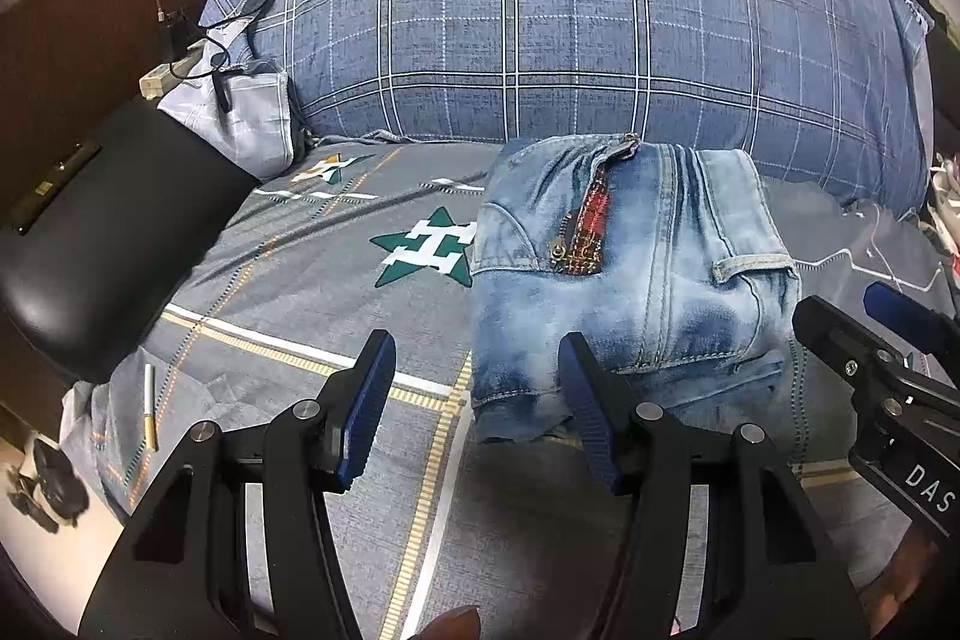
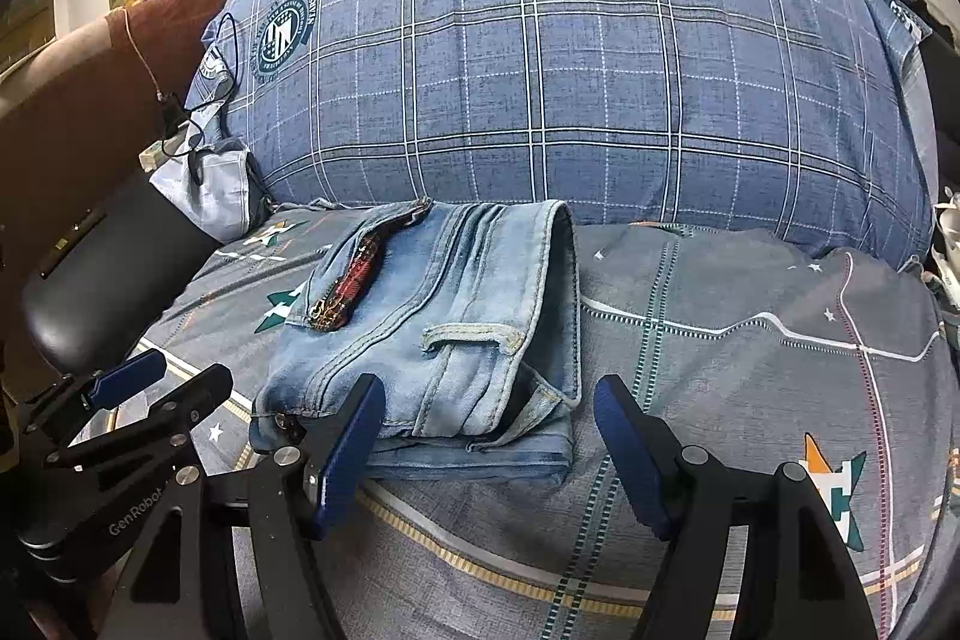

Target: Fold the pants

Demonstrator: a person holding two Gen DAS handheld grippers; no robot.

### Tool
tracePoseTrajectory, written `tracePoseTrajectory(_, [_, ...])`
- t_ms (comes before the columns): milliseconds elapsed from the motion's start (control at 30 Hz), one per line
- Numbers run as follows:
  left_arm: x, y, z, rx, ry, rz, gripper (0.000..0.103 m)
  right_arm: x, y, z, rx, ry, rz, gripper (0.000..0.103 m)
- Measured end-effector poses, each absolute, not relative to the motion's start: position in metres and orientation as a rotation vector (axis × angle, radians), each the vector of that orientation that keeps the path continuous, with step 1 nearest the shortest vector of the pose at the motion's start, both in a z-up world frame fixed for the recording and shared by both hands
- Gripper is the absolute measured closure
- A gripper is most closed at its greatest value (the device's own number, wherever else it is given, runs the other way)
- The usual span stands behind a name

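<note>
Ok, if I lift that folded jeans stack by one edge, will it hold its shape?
Probably not. The folded jeans are loose stacked denim layers, so one edge likely lifts while the rest droops open. The soft bedsheet suggests pushing would bunch them rather than slide them. Both the left gripper and the right gripper are open.

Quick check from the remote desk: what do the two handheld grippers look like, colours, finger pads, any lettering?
Both are matte black with angular, cut-out frames and silver round pivot bolts. The left gripper and the right gripper each carry two ribbed dark-blue finger pads. White lettering reads "GenRobot" on the left body, "DAS" on the right. No cables visible.
</note>
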State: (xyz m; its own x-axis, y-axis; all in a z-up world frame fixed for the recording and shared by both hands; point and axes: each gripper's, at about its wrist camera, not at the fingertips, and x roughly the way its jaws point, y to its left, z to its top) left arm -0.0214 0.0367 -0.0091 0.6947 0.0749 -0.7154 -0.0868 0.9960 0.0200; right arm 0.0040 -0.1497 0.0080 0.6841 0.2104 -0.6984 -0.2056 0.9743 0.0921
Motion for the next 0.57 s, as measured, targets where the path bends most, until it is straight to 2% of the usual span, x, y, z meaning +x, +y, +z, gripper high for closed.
tracePoseTrajectory(567, [-0.0238, 0.0358, -0.0068, 0.002, 0.774, 0.094, 0.046, 0.0009, -0.1433, 0.0086, -0.023, 0.778, 0.22, 0.032])
